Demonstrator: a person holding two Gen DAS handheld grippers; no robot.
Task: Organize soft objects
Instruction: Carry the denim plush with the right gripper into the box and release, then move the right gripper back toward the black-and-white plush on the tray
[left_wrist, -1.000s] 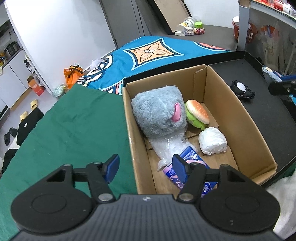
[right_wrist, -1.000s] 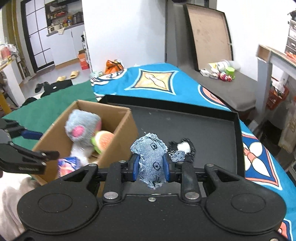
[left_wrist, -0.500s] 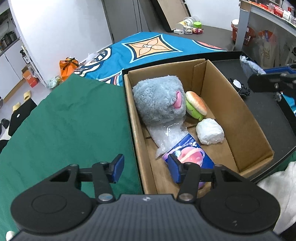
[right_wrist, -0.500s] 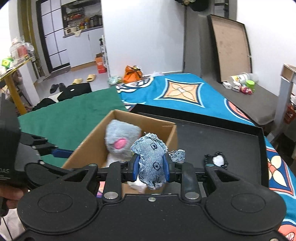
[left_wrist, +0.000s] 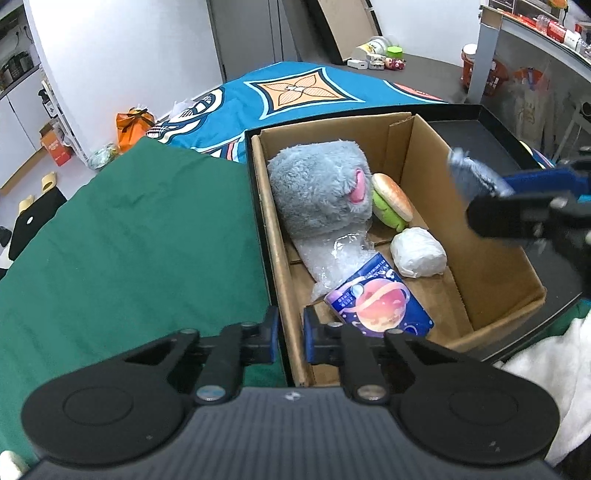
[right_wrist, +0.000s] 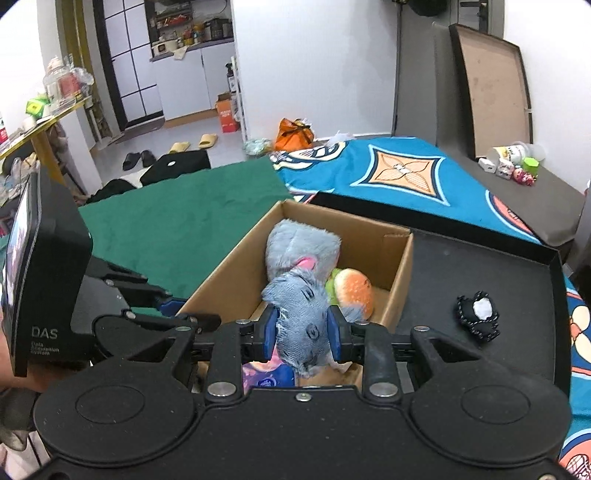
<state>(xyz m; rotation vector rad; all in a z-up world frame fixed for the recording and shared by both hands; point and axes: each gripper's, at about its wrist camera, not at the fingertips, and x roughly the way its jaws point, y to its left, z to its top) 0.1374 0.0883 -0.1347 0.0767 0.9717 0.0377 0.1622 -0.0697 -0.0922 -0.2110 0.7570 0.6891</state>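
A cardboard box (left_wrist: 491, 266) stands on a black tray (right_wrist: 509, 288). It holds a grey plush (left_wrist: 317, 192), a burger toy (left_wrist: 393, 201), a white wrapped bundle (left_wrist: 419, 253), bubble wrap (left_wrist: 332, 258) and a blue planet-print pack (left_wrist: 380, 302). My right gripper (right_wrist: 301, 332) is shut on a denim pouch (right_wrist: 303, 325) and holds it above the box; it shows at the right in the left wrist view (left_wrist: 476, 177). My left gripper (left_wrist: 288, 332) is shut on the box's near left wall (left_wrist: 280, 295).
A black-and-white crocheted piece (right_wrist: 478, 314) lies on the tray right of the box. A green cloth (left_wrist: 129, 240) lies left of the box and a blue patterned cloth (left_wrist: 303, 92) behind it. White fabric (left_wrist: 554, 354) lies at the near right.
My right gripper carried the denim pouch left, from over the tray to above the box. My left gripper moved onto the box's left wall and closed on it.
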